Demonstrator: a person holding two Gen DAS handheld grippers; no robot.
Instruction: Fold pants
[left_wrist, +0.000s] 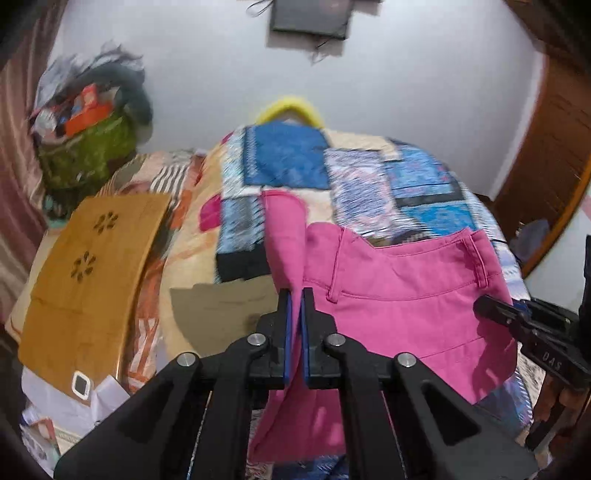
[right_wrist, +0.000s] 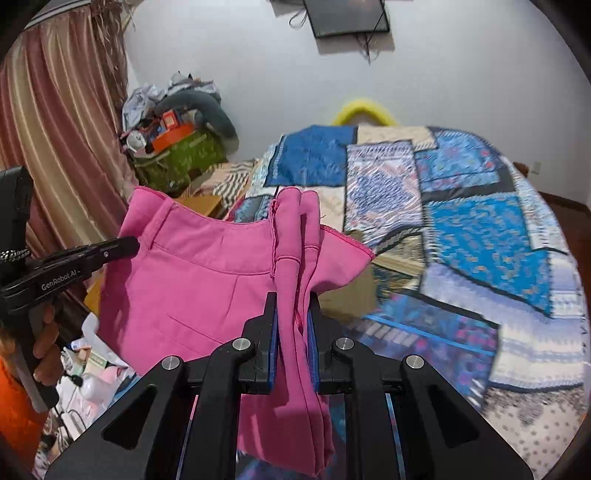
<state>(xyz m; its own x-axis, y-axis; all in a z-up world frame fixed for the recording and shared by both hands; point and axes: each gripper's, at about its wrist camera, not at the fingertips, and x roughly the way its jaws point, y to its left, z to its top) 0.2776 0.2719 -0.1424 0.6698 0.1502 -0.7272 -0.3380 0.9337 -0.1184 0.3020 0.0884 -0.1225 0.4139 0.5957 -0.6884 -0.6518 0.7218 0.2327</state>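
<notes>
The pink pants (left_wrist: 399, 306) hang in the air above the bed, stretched between my two grippers. My left gripper (left_wrist: 295, 295) is shut on one side of the waistband. My right gripper (right_wrist: 292, 301) is shut on a bunched fold of the pants (right_wrist: 207, 280) at the other side. In the left wrist view the right gripper (left_wrist: 484, 304) comes in from the right at the pants' edge. In the right wrist view the left gripper (right_wrist: 129, 243) comes in from the left at the waistband. The legs hang below, mostly hidden.
A patchwork bedspread (right_wrist: 480, 236) covers the bed under the pants. A yellow-brown folded cloth (left_wrist: 88, 280) lies at the bed's left. A green basket of clutter (right_wrist: 177, 155) stands by the curtain (right_wrist: 55, 122). A wooden door (left_wrist: 554, 147) is at the right.
</notes>
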